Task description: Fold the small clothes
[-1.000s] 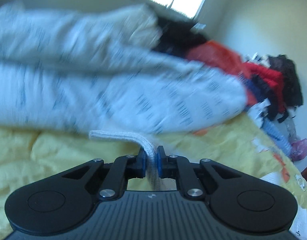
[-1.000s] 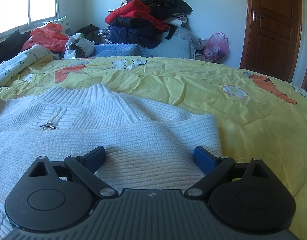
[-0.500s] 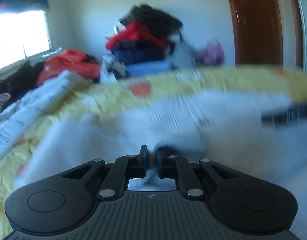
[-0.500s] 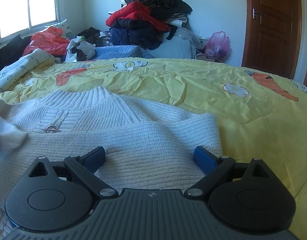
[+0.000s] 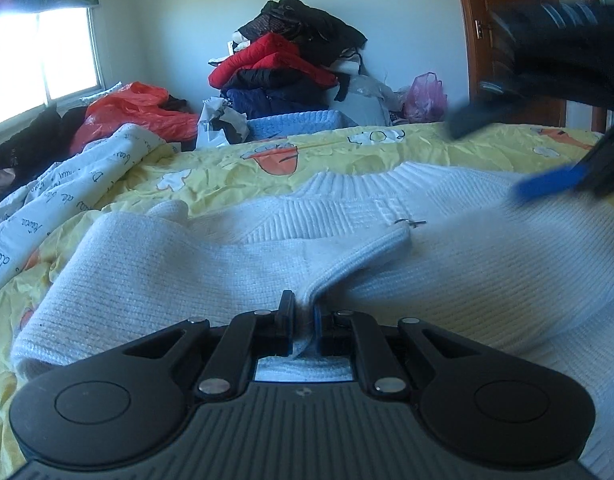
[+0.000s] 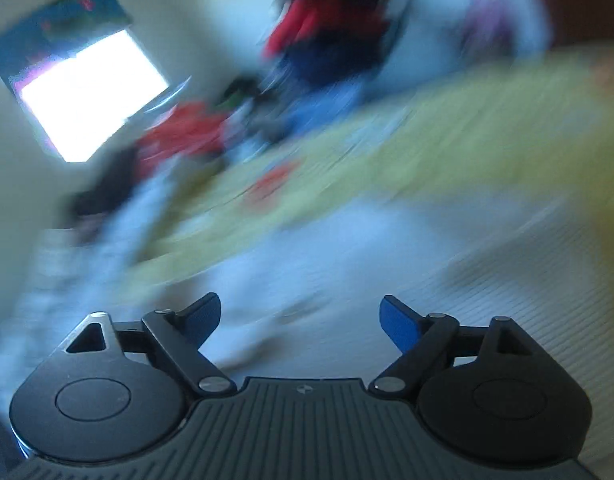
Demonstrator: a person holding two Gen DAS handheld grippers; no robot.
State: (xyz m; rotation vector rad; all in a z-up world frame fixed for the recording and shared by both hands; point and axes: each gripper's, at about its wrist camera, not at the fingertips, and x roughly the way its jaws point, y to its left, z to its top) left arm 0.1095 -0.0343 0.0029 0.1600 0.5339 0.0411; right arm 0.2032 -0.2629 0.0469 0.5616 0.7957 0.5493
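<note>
Sleeve folded across the sweater

Our left gripper, clenched on the sleeve, has carried it over the sweater on the bed; only this view shows it sharply. Our right gripper, now blurred and tilted, is closing on nothing.

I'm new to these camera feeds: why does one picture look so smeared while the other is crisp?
Right wrist view: motion blur smears the window and yellow bedsheet; only the right gripper stays sharp. Left wrist view: crisp on the white sweater, though the window glares and fisheye curves the edges.
</note>
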